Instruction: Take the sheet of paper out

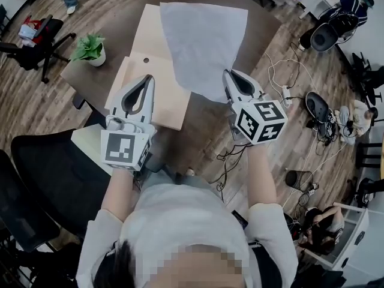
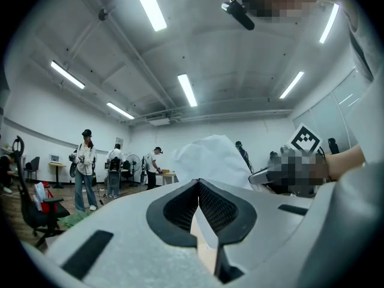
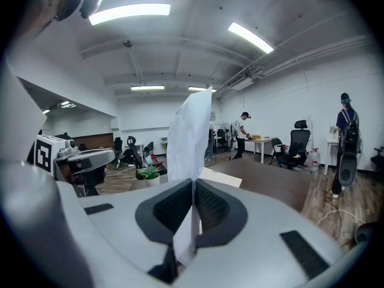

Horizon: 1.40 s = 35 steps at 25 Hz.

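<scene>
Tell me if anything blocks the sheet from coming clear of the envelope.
Nothing visible does. The sheet of paper, pinched in the right gripper, stands in open air above the tan envelope; the left gripper sits off to the side.
</scene>
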Tool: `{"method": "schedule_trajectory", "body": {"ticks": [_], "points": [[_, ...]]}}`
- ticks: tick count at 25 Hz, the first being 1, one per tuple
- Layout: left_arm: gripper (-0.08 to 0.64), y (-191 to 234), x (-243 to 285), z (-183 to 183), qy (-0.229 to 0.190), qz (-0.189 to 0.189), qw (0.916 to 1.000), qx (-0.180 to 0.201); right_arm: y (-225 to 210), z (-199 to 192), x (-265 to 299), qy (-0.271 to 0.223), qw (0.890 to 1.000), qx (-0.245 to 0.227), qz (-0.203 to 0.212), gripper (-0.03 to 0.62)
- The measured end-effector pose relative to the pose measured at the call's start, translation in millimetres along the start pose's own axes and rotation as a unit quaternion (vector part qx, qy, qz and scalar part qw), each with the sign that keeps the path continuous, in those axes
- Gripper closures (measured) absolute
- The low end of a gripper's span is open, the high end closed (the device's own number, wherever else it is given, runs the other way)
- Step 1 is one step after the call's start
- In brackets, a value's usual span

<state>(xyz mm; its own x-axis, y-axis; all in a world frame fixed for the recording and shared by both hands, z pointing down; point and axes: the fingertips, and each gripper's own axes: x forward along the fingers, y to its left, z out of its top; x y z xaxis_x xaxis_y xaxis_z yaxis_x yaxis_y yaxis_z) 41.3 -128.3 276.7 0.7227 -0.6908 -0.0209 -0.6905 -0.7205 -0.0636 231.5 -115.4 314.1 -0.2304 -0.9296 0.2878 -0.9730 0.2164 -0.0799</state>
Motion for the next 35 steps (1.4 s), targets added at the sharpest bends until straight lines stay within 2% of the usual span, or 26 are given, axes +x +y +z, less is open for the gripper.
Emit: {"method": "schedule_trajectory", "body": {"ticks": [23, 35], "points": [[0.551, -43, -14, 22, -0.012, -0.013, 0.9998, 0.006, 6, 4, -72, -0.057, 0.997, -0.027, -0.04, 0.571], [0.551, -61, -21, 30, -0.015, -0.018, 0.9997, 0.005, 12, 10, -105, -0.089, 0.992, -0.063, -0.07, 0.571]]}}
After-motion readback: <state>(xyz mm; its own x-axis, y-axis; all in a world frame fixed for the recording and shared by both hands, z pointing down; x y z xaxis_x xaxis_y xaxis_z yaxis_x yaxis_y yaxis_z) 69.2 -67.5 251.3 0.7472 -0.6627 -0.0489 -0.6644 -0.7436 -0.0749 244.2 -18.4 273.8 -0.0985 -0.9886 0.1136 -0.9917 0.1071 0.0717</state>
